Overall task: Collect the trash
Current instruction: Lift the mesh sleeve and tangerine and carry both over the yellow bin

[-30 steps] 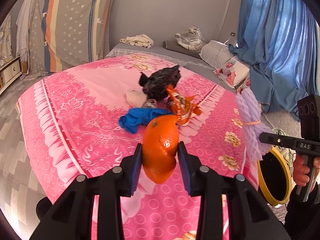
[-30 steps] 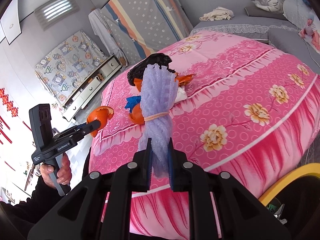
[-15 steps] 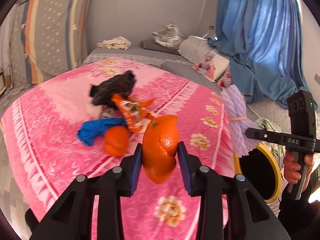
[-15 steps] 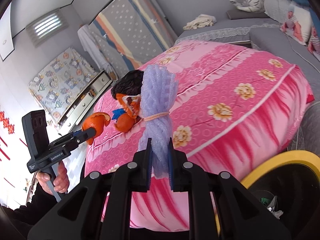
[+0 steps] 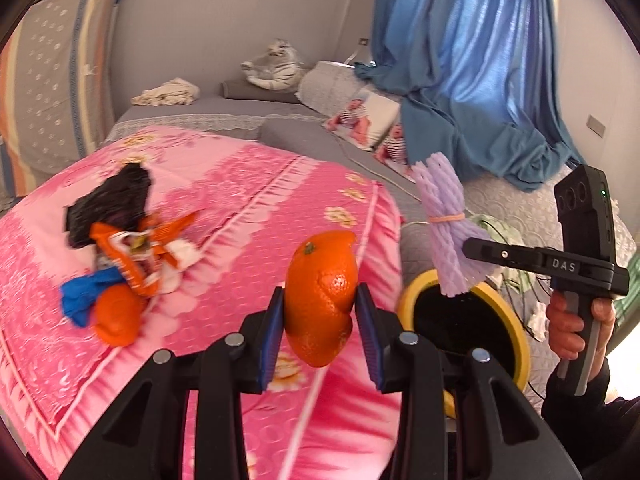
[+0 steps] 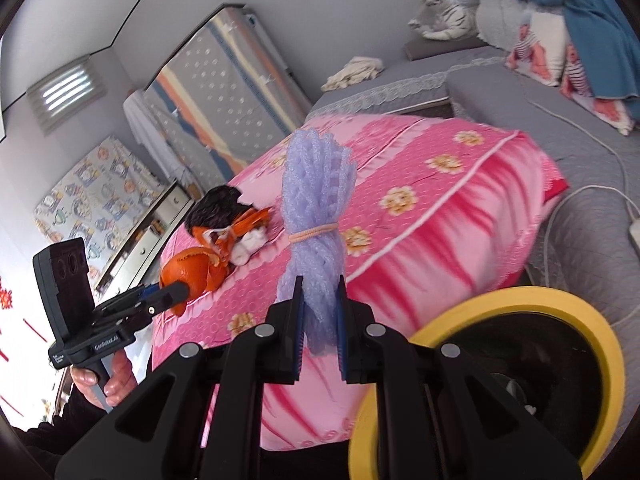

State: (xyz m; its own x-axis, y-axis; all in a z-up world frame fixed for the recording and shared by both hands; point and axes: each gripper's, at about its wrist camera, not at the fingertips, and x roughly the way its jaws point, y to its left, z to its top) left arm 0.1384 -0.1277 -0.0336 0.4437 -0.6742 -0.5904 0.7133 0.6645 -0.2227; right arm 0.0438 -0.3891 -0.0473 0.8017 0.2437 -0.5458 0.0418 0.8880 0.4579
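Trash: two orange peels (image 5: 322, 296), perhaps four scraps.

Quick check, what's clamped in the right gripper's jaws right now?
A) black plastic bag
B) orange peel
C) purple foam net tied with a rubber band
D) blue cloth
C: the right gripper is shut on the purple foam net, banded at its middle, near the yellow-rimmed bin; the orange peel sits in the left gripper instead.
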